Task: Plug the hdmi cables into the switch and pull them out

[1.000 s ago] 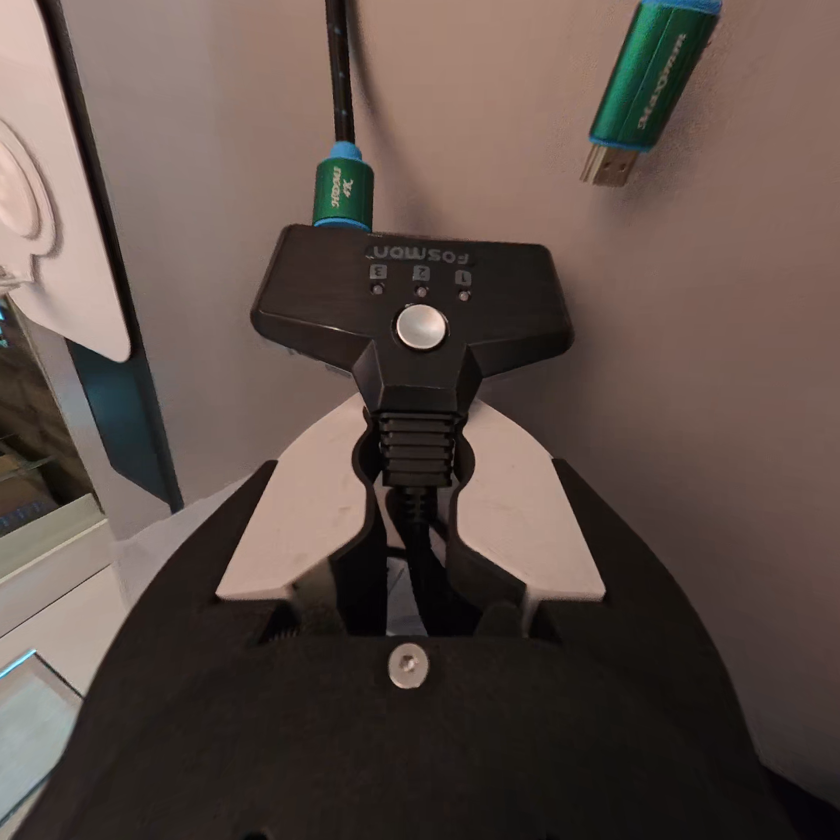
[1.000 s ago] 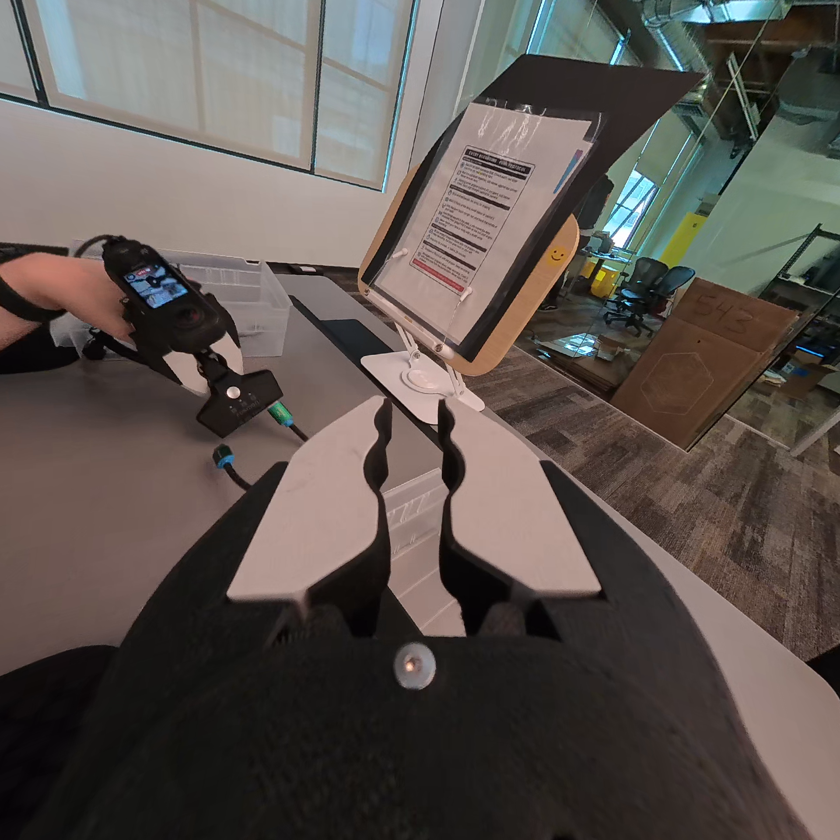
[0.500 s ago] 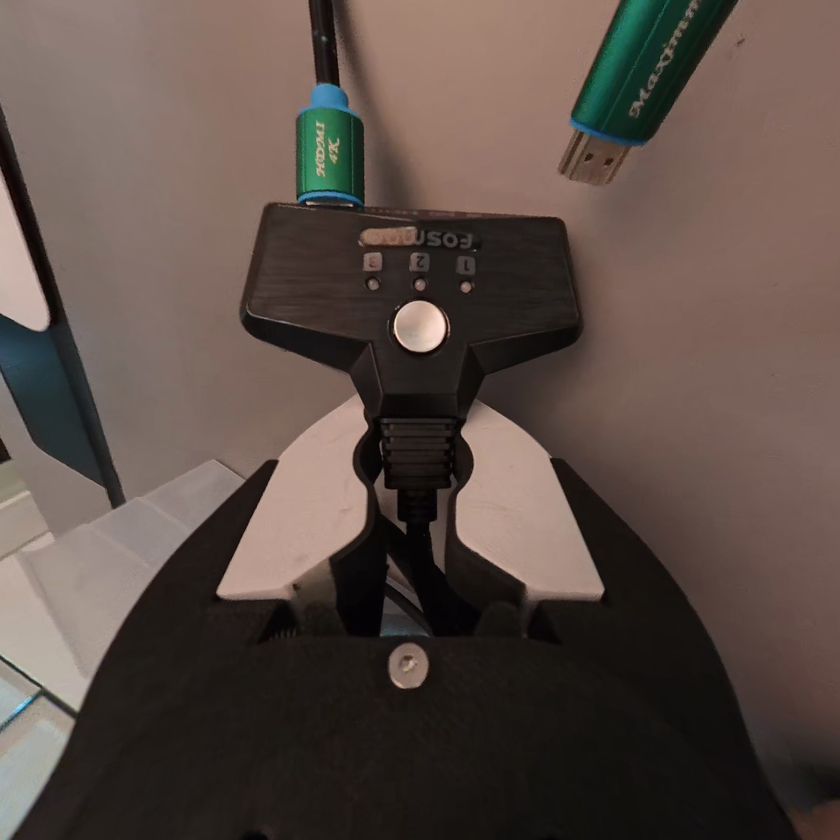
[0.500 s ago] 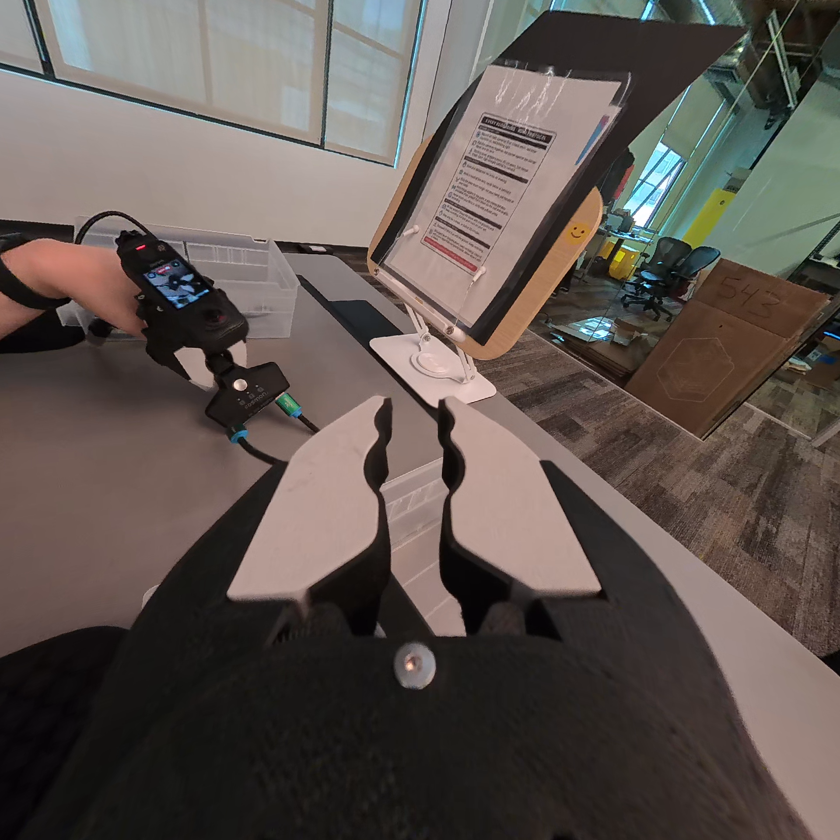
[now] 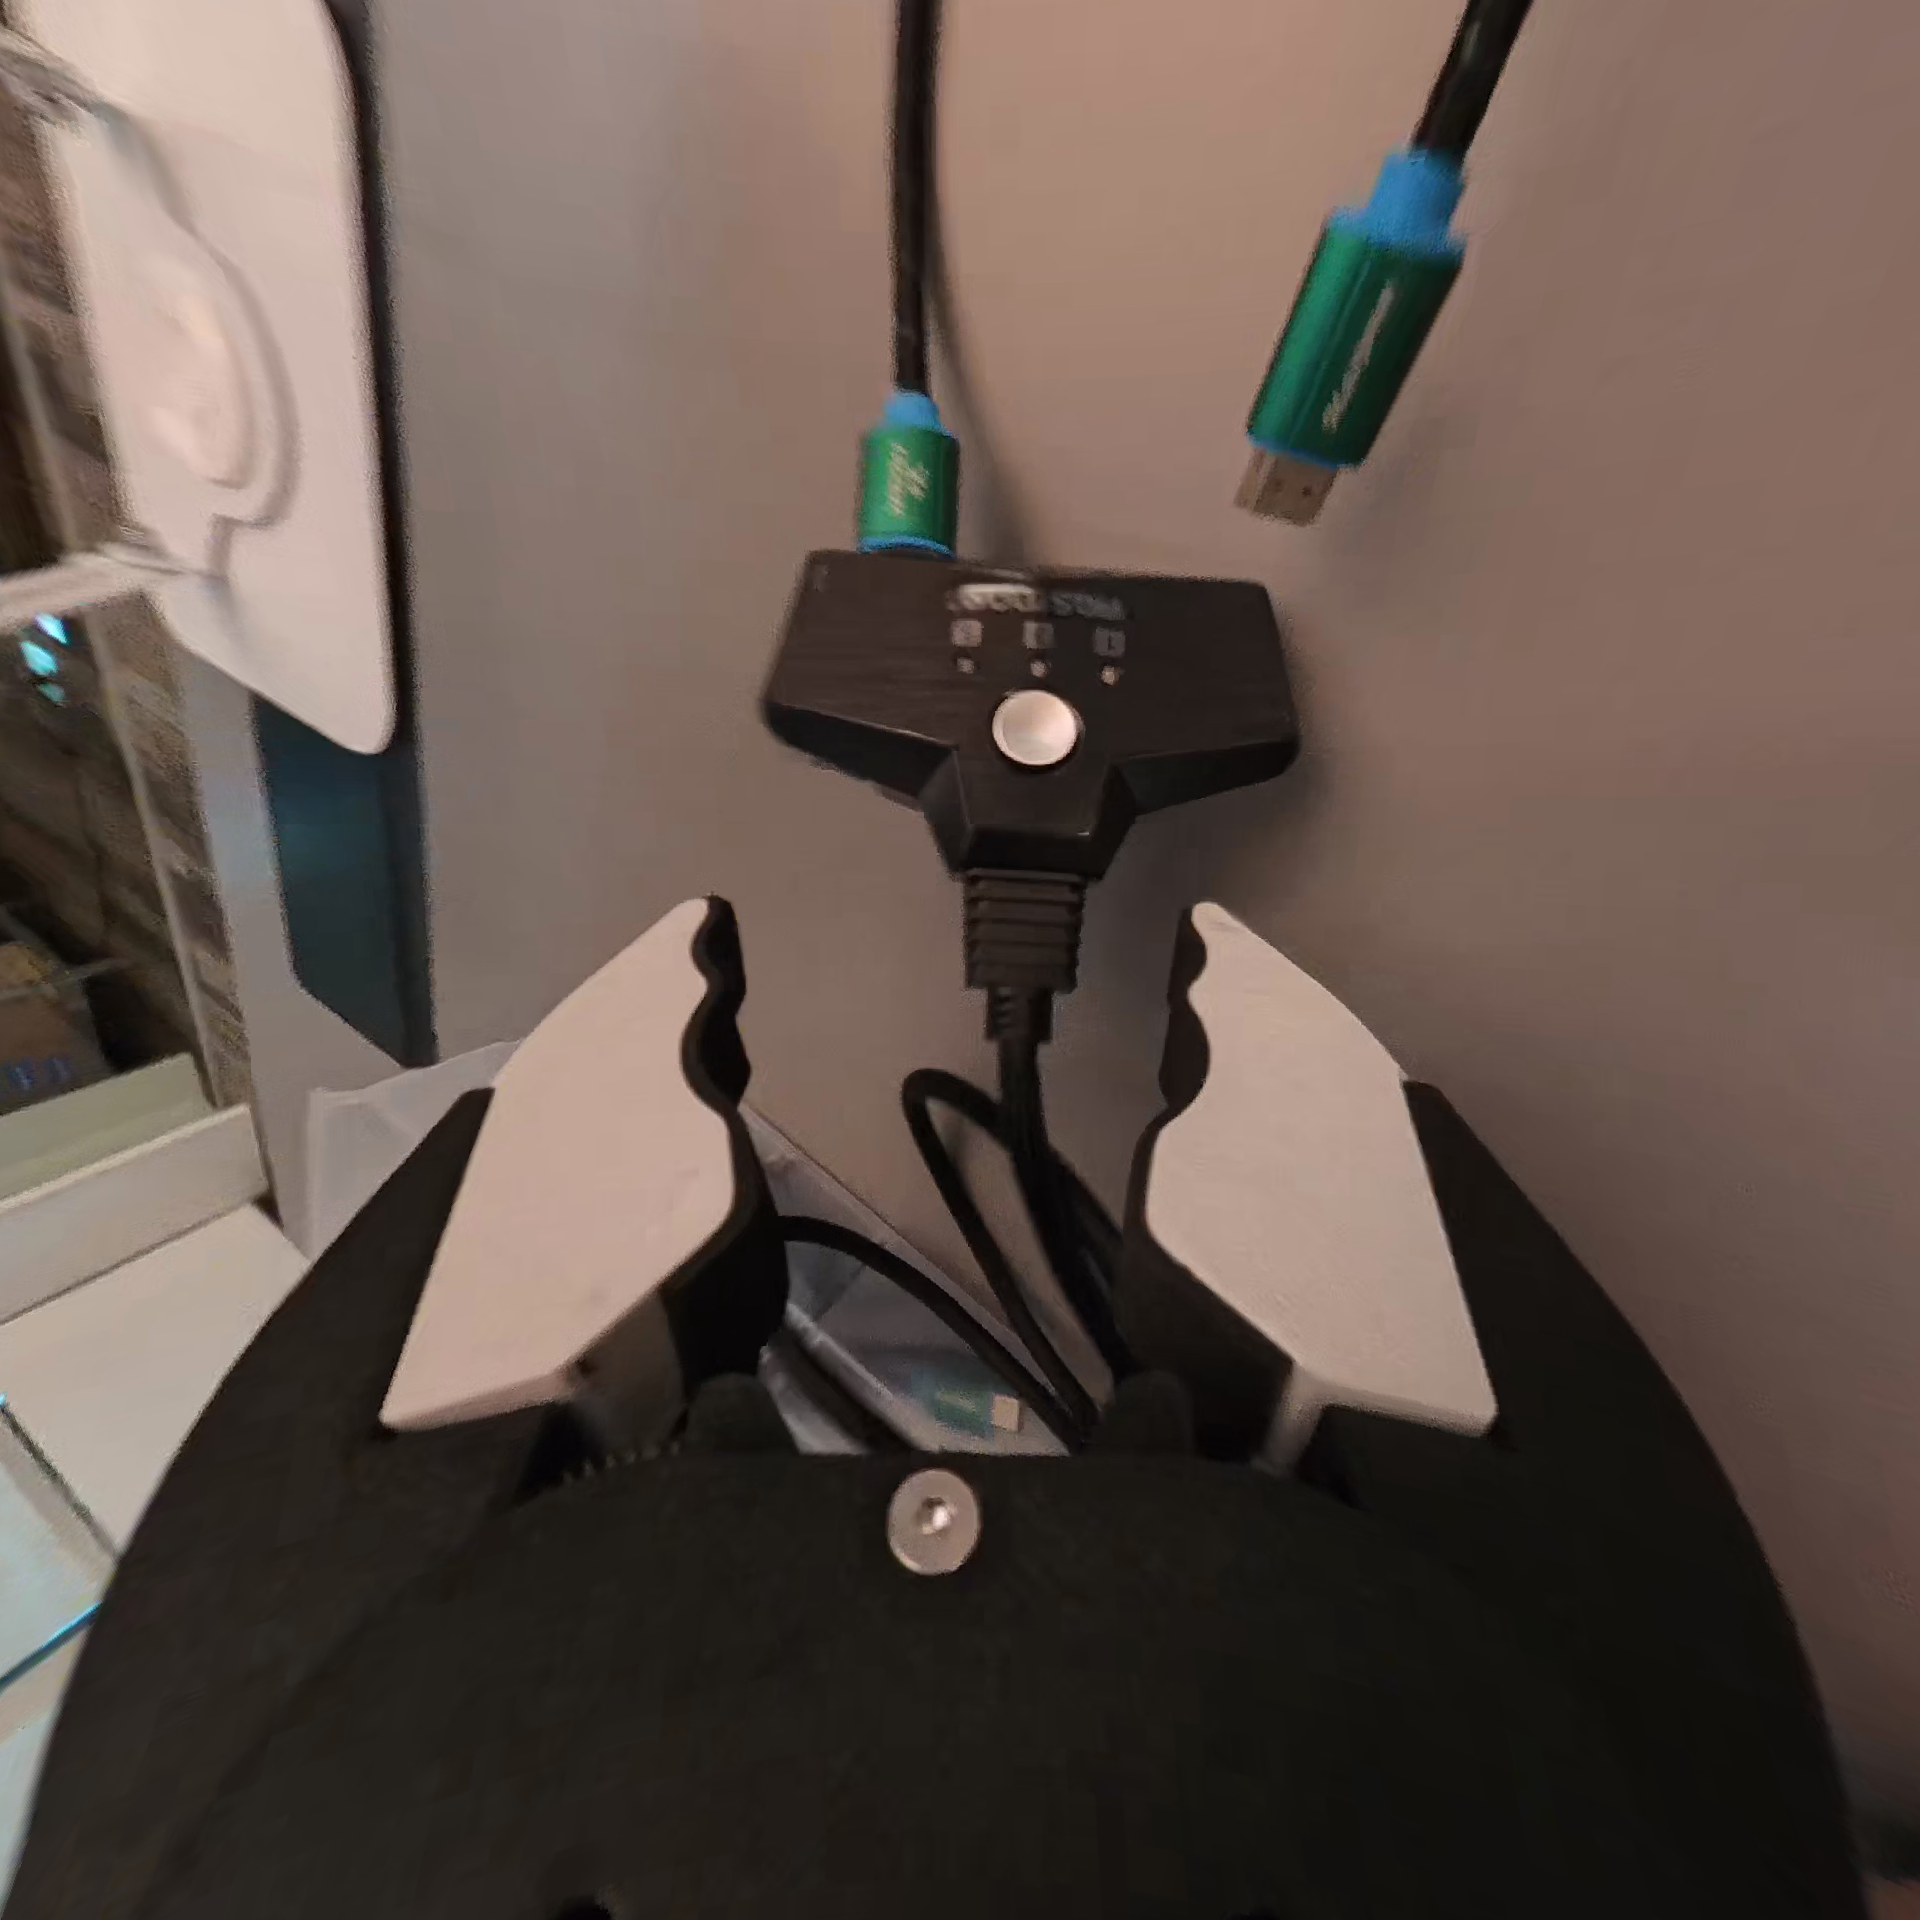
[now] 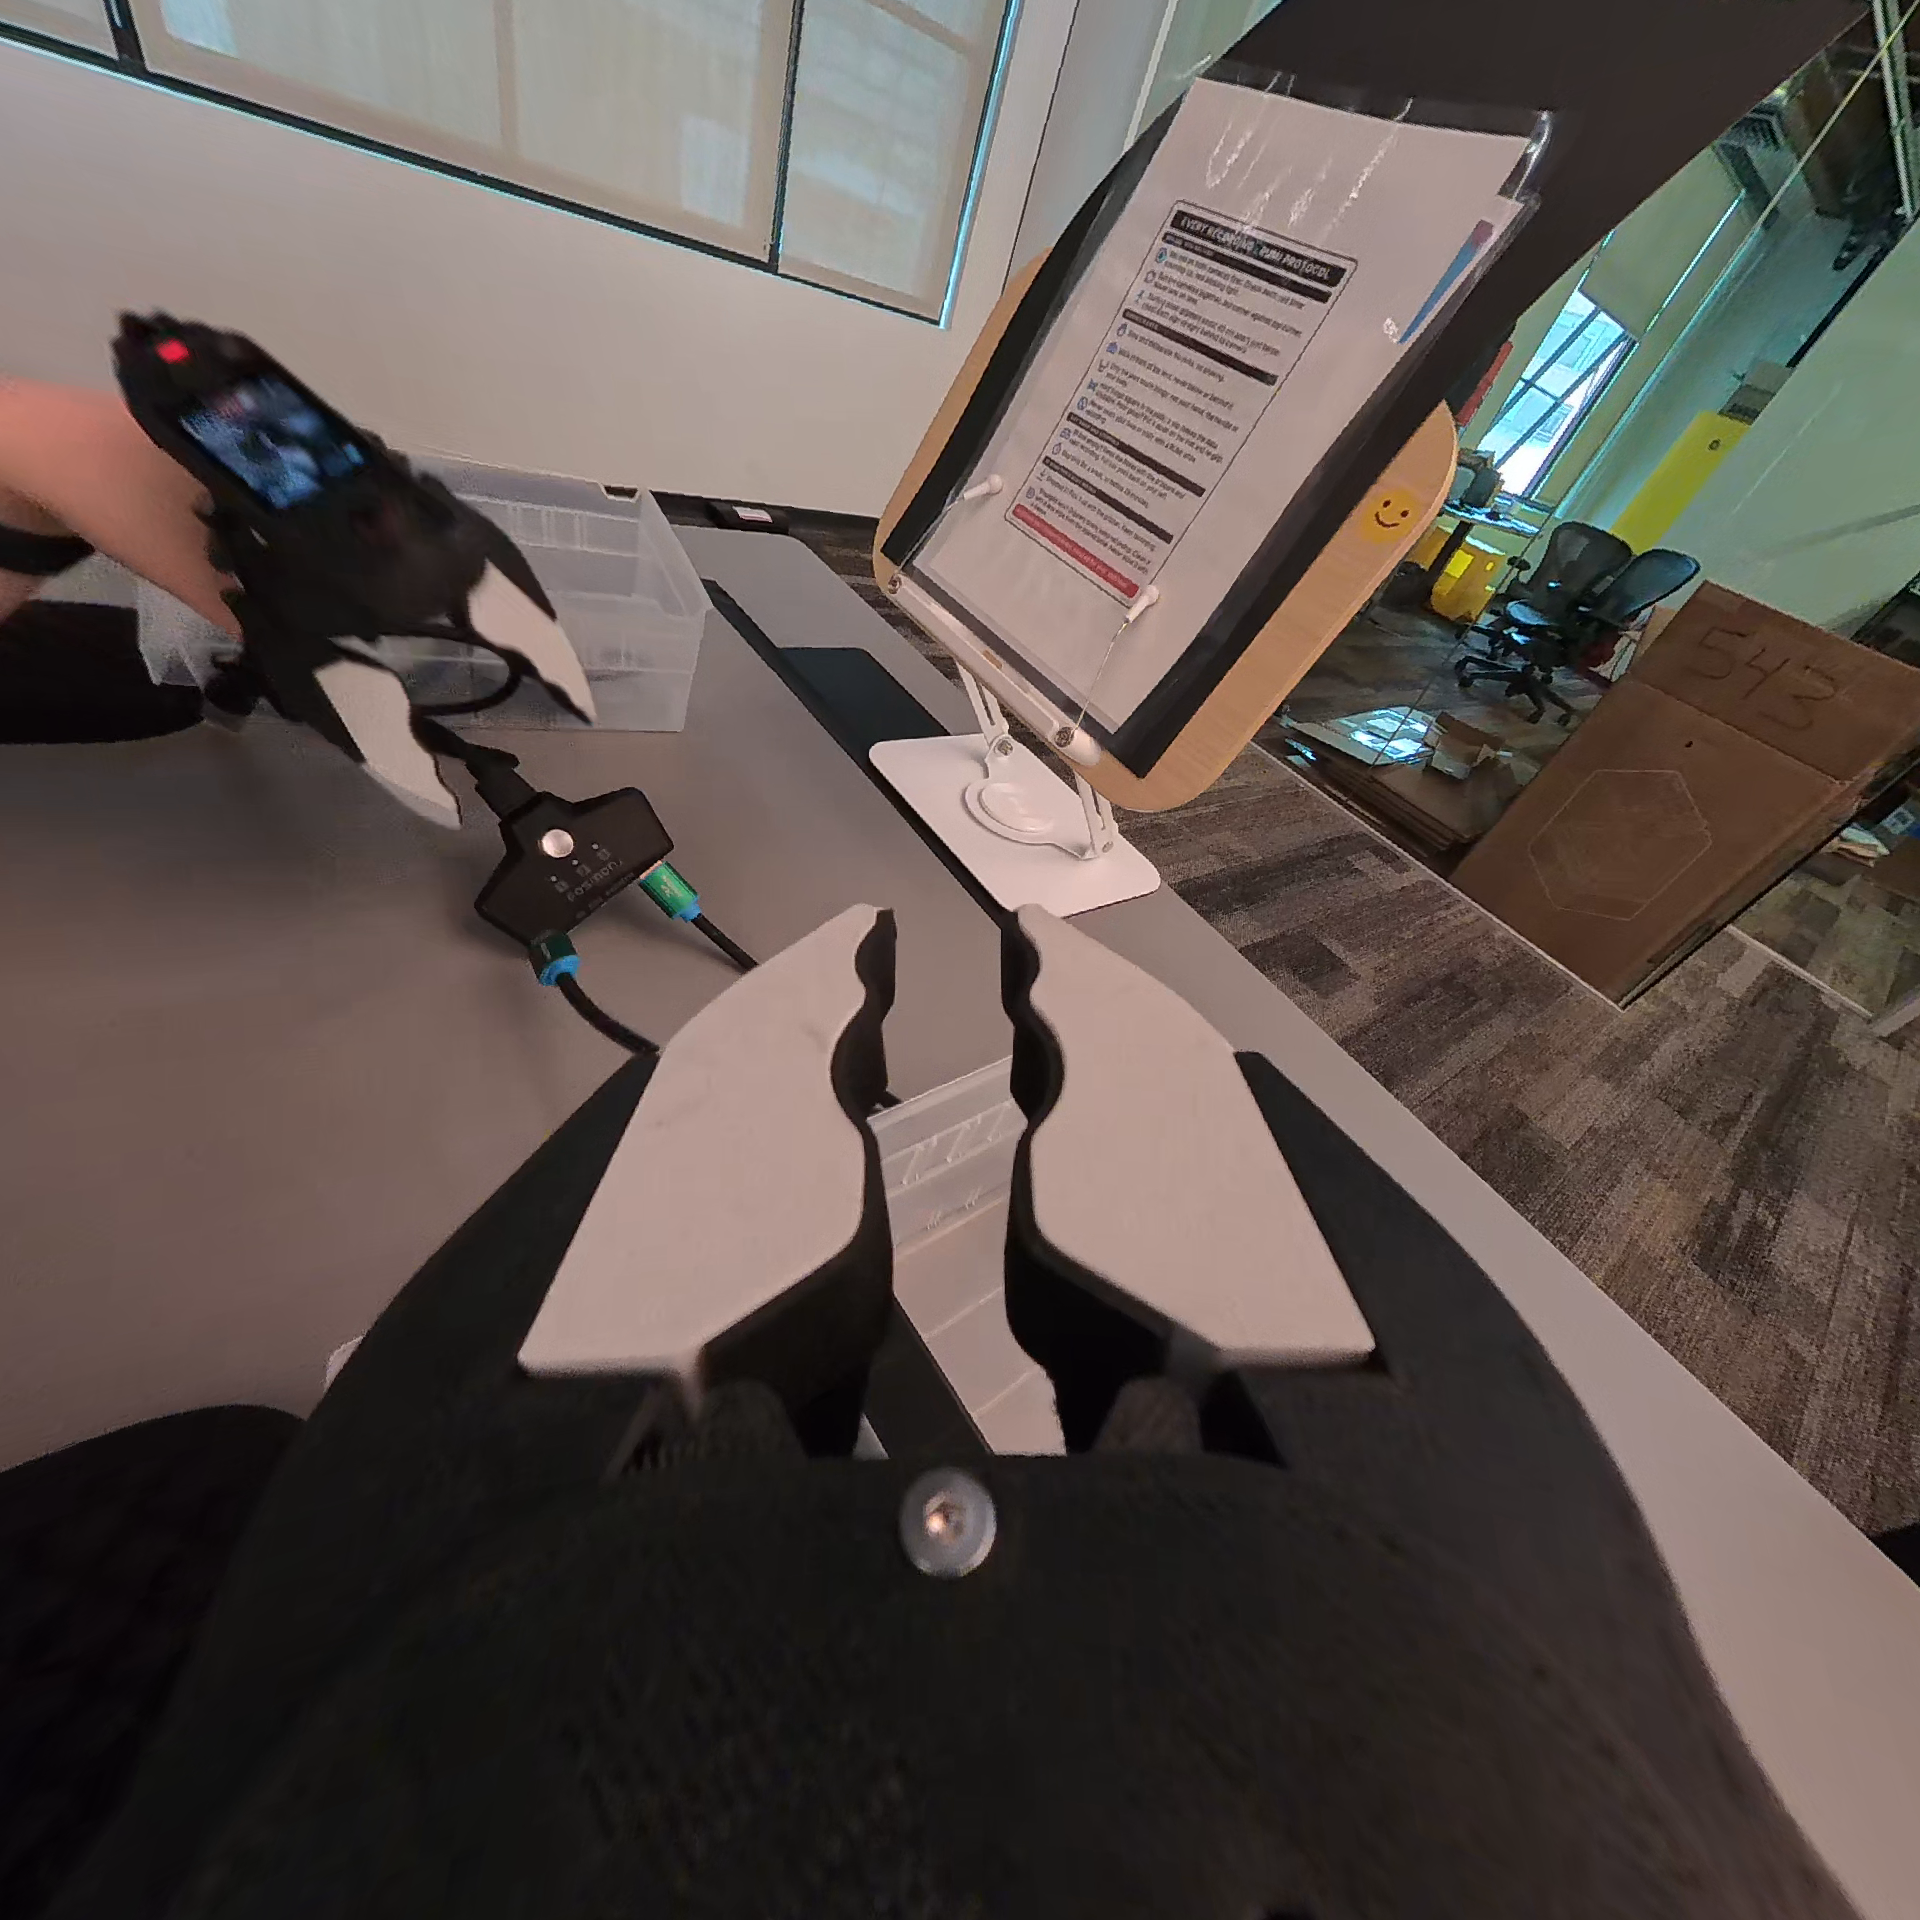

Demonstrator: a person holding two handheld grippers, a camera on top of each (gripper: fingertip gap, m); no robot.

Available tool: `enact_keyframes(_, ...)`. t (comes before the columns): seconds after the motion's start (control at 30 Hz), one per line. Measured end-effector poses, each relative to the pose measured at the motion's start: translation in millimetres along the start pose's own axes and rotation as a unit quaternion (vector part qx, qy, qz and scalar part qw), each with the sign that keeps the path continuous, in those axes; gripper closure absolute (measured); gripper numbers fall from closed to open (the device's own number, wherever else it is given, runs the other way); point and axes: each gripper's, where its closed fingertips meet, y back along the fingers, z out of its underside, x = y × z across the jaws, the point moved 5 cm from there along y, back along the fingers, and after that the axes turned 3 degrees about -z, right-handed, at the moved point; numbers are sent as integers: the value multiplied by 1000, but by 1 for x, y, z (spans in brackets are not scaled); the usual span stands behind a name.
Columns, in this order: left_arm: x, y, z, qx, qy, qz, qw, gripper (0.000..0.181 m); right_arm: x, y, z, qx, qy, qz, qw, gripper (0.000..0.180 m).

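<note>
Lying straight ahead of the spread left hand-held gripper [image 5: 951,914], the switch [image 5: 1029,675] is pointing its tail between the fingers; the right hand-held gripper [image 6: 945,925], nearly closed and empty, is hovering lower centre of its frame.

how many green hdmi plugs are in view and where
2. One green plug is seated in the black switch, at the left end of its far edge in the left wrist view. The other lies loose on the table, up and right of the switch.
</note>
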Motion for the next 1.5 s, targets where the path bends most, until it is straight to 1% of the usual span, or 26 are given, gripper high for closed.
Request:
enact_keyframes(0.07,-15,33,0,68,29,-22,997,103,0,0,-1,2,-1,-1,1000,160)
enact_keyframes(0.1,-27,54,6,102,54,-48,992,103,-1,-1,-1,1,0,-1,1000,160)
enact_keyframes(0.17,-59,100,38,147,134,-121,972,105,-2,-2,-1,-4,4,-1,1000,160)
enact_keyframes(0.23,-85,139,96,149,253,-200,935,107,-3,-5,-1,-13,7,-2,1000,160)
enact_keyframes(0.27,-90,152,132,126,316,-223,914,108,-3,-7,0,-18,9,-2,1000,160)
enact_keyframes(0.33,-84,163,201,51,435,-224,871,110,-4,-11,1,-27,12,-4,1000,160)
enact_keyframes(0.37,-77,164,229,21,487,-211,848,114,-4,-13,1,-31,14,-3,999,160)
enact_keyframes(0.4,-67,160,250,7,536,-179,825,118,-4,-16,1,-36,16,-2,999,160)
enact_keyframes(0.47,-49,146,276,-6,610,-90,787,125,-5,-19,2,-46,20,-2,999,160)
enact_keyframes(0.53,-44,128,297,-31,648,-48,759,131,-7,-22,3,-52,22,-4,998,160)
enact_keyframes(0.67,-37,88,317,-82,680,33,728,131,-8,-24,4,-64,26,-4,998,160)
enact_keyframes(0.77,-39,68,322,-74,692,70,715,137,-9,-26,6,-71,28,-6,997,160)
enact_keyframes(0.8,-40,63,321,-65,695,90,711,141,-9,-27,6,-72,28,-7,997,160)
enact_keyframes(0.83,-39,59,319,-59,697,115,705,154,-9,-27,7,-74,28,-8,997,160)
enact_keyframes(0.87,-39,58,318,-52,696,132,703,171,-9,-28,7,-75,28,-8,997,160)
enact_keyframes(0.93,-45,64,315,-25,692,128,710,173,-9,-29,7,-78,29,-10,997,160)
enact_keyframes(0.97,-49,69,312,-11,686,116,718,175,-10,-30,7,-79,30,-11,996,160)
enact_keyframes(1.07,-65,97,299,29,654,48,755,175,-11,-32,6,-82,35,-13,996,160)
enact_keyframes(1.2,-83,152,262,145,594,-45,790,177,-14,-37,6,-87,41,-19,995,160)
enact_keyframes(1.3,-83,189,230,213,515,-98,824,177,-17,-41,4,-90,48,-26,994,160)
enact_keyframes(1.4,-80,217,194,290,449,-118,837,178,-25,-49,-1,-91,59,-43,993,160)
enact_keyframes(1.5,-75,231,162,342,401,-109,843,178,-42,-64,-13,-87,84,-73,990,160)
